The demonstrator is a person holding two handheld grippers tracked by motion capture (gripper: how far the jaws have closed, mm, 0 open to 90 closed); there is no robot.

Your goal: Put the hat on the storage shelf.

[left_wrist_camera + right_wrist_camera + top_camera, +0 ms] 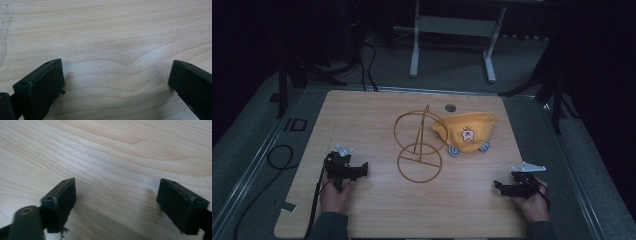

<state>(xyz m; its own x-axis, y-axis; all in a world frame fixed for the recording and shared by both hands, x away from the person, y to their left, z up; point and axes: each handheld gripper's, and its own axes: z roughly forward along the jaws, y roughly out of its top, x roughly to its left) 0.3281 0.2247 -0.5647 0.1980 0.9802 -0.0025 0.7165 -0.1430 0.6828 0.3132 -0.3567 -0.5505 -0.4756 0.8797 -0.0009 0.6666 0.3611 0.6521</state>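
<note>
1. Resting on a pale wooden table [377, 215], low near its front edge: left gripper [362, 170] at the left side, right gripper [498, 185] at the right side, well apart from each other.
2. Standing spread wide, the left gripper's black jaws, with bare wood grain between them and nothing pinched, as seen in the left gripper view.
3. Standing spread wide too, the right gripper's jaws, again with bare wood between them in the right gripper view.
4. Lying beyond and to the right of the left gripper, near the middle of the table: a wire stand [418, 147] made of two rings and an upright post.
5. Lying just beside that stand, beyond and to the left of the right gripper: a yellow cap [467, 131] with a small white emblem, well apart from both grippers, touched by neither.
6. Peeking out under the cap's near edge: two small grey round pieces, too small to identify.
7. Showing a round hole [450, 107] near the table's far edge.
8. Spreading around the table: grey carpet [452, 65], dim and dark, with a white metal frame [452, 30] standing beyond and black cables [279, 156] trailing at the left.
</note>
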